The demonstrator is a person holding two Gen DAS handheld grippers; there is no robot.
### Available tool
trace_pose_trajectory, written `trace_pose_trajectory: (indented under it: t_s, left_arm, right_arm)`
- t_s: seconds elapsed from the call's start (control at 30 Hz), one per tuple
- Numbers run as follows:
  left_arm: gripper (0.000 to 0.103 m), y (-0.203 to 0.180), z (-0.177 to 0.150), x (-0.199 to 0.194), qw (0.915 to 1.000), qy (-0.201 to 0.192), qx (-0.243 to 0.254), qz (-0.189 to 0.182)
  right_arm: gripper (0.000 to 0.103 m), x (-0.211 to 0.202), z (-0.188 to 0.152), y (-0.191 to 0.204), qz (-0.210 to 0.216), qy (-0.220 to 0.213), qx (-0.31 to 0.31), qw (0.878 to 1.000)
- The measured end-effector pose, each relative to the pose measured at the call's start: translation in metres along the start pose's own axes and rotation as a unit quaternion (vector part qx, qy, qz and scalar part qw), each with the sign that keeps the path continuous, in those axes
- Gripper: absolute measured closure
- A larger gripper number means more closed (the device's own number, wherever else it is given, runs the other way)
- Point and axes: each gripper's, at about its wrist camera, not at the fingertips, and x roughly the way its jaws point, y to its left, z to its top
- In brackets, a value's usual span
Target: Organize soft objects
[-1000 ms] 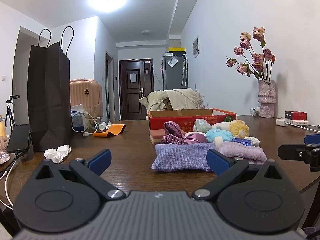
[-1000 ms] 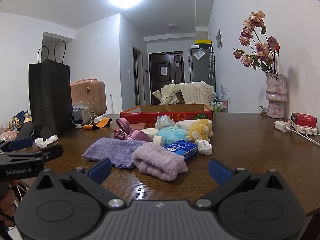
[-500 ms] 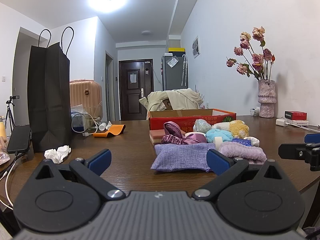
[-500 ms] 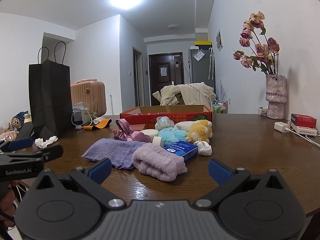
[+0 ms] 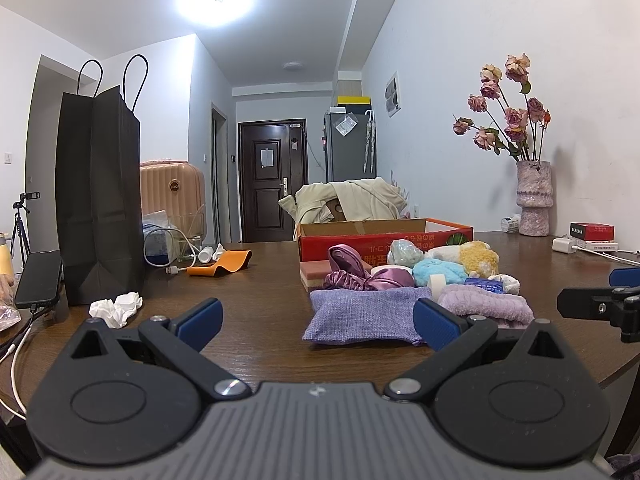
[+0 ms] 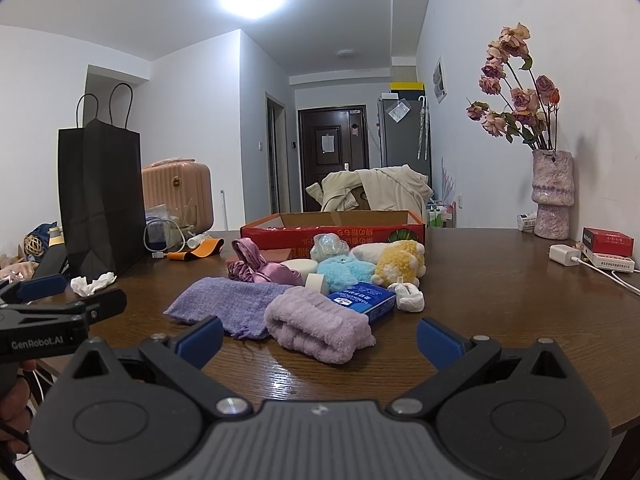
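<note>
A heap of soft things lies on the brown table in front of a red cardboard box (image 6: 332, 234): a purple woven cloth (image 6: 230, 304), a rolled lilac towel (image 6: 318, 328), a purple satin scrunchie (image 6: 256, 266), a light blue plush (image 6: 344, 272), a yellow plush (image 6: 402, 262) and a blue tissue pack (image 6: 366, 300). The cloth (image 5: 362, 316) and towel (image 5: 486, 306) also show in the left wrist view. My left gripper (image 5: 316, 322) is open and empty, near the table's front edge. My right gripper (image 6: 318, 338) is open and empty, just before the towel.
A tall black paper bag (image 5: 98, 200) stands at the left with a crumpled tissue (image 5: 116, 308) and a phone (image 5: 38, 278) beside it. A vase of dried roses (image 6: 552, 196), a red box (image 6: 608, 240) and a white charger (image 6: 564, 255) sit at the right.
</note>
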Motion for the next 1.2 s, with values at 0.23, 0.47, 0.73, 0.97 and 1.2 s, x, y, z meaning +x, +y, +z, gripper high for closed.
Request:
trace_pose_trajectory:
  t_s: [0.23, 0.47, 0.73, 0.97, 1.2]
  left_arm:
    - [0.0, 0.0, 0.0, 0.0, 1.0, 0.0, 0.0, 0.0]
    - [0.0, 0.002, 0.002, 0.001, 1.0, 0.001, -0.001, 0.002]
    - [0.0, 0.003, 0.004, 0.001, 1.0, -0.005, -0.001, 0.001]
    - [0.0, 0.004, 0.014, 0.016, 0.9998, -0.015, -0.007, -0.015]
    - [0.0, 0.009, 0.028, 0.062, 0.9983, 0.045, -0.023, -0.029]
  right_arm:
    - [0.0, 0.0, 0.001, 0.0, 0.001, 0.0, 0.0, 1.0]
    - [0.0, 0.001, 0.001, -0.001, 0.001, -0.001, 0.0, 1.0]
    - [0.0, 0.0, 0.002, 0.0, 0.002, -0.003, 0.0, 1.0]
    - [0.0, 0.006, 0.008, -0.007, -0.022, -0.029, 0.009, 0.999]
    - [0.001, 0.034, 0.021, -0.027, 0.029, 0.015, 0.071, 0.997]
